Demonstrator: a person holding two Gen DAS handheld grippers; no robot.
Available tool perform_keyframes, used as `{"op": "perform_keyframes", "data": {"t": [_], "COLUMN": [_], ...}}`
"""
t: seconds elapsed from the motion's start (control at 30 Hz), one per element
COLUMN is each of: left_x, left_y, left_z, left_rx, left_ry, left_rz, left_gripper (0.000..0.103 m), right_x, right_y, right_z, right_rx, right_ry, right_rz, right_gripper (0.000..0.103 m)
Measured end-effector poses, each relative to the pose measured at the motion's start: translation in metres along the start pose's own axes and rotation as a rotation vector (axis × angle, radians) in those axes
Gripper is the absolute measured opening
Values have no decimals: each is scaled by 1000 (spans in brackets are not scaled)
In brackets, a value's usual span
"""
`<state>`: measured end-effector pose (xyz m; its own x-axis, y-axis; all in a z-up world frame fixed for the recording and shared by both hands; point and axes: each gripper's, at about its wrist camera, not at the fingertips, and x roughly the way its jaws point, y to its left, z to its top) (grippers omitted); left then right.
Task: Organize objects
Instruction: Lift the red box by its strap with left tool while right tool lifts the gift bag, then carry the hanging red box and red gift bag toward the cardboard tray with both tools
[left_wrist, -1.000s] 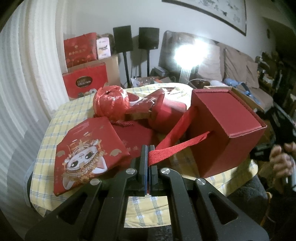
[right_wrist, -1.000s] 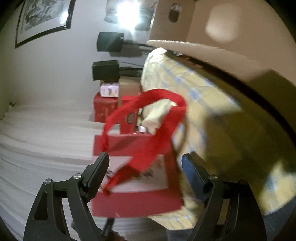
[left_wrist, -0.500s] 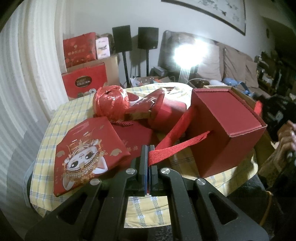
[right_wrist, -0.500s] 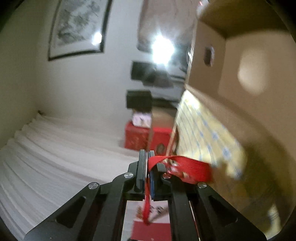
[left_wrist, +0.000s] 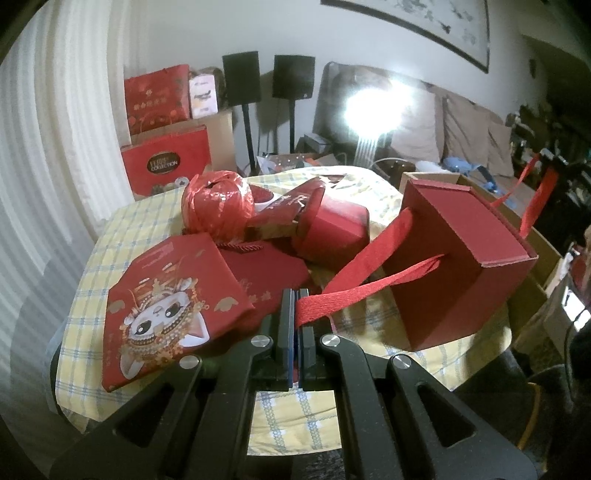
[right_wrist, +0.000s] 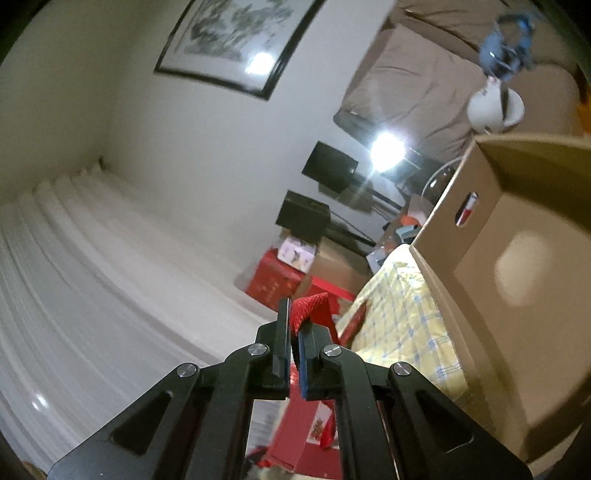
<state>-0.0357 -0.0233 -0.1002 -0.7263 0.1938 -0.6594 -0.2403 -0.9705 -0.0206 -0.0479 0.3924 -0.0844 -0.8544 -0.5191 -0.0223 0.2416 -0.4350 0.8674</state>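
Left wrist view: the left gripper (left_wrist: 294, 306) is pinching its jaws fully together on the red ribbon handle (left_wrist: 369, 284) of a dark red gift box (left_wrist: 458, 258). That box is sitting tilted at the right edge of a table covered by a yellow checked cloth (left_wrist: 110, 243). Lying to its left are a flat red bag printed with a cartoon cat face (left_wrist: 166, 314), a ball of shiny red ribbon (left_wrist: 218, 199) and a smaller red box (left_wrist: 336, 225). Past the dark red box, a second red ribbon loop (left_wrist: 535, 199) is rising at the far right.

Right wrist view: the right gripper (right_wrist: 293, 332) is clamping its jaws, fully closed, on the folded top of a red ribbon handle (right_wrist: 312, 308). A red gift bag (right_wrist: 314, 435) is hanging below it, blurred and partly hidden behind the fingers. An open brown cardboard box (right_wrist: 517, 258) is standing just to the right, beside the edge of the yellow checked cloth (right_wrist: 402, 317).
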Motion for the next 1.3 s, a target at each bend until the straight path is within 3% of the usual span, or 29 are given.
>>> {"op": "perform_keyframes", "data": {"t": [0.17, 0.37, 0.67, 0.83, 1.0, 1.13, 1.3], "left_x": [-12, -17, -20, -24, -30, -33, -43], "left_y": [0, 4, 24, 38, 43, 33, 30], "left_z": [10, 15, 24, 25, 29, 39, 46], "left_rx": [-8, -49, -57, -83, -134, -113, -129], "left_ry": [-35, -46, -84, -98, -127, -123, -174], "left_rz": [-18, -56, 46, 64, 9, 21, -27], "left_gripper": [1, 2, 9, 12, 4, 4, 2], "right_x": [1, 10, 10, 3, 7, 9, 14], "right_y": [34, 53, 45, 42, 47, 63, 79], "right_z": [-10, -22, -23, -15, -14, -14, -17], "right_rx": [-141, -222, -223, -224, -235, -288, -340], "right_ry": [47, 106, 95, 70, 78, 81, 103], "right_rz": [-48, -85, -138, -169, -170, -170, -162], "right_gripper": [3, 4, 4, 4, 4, 3, 3]}}
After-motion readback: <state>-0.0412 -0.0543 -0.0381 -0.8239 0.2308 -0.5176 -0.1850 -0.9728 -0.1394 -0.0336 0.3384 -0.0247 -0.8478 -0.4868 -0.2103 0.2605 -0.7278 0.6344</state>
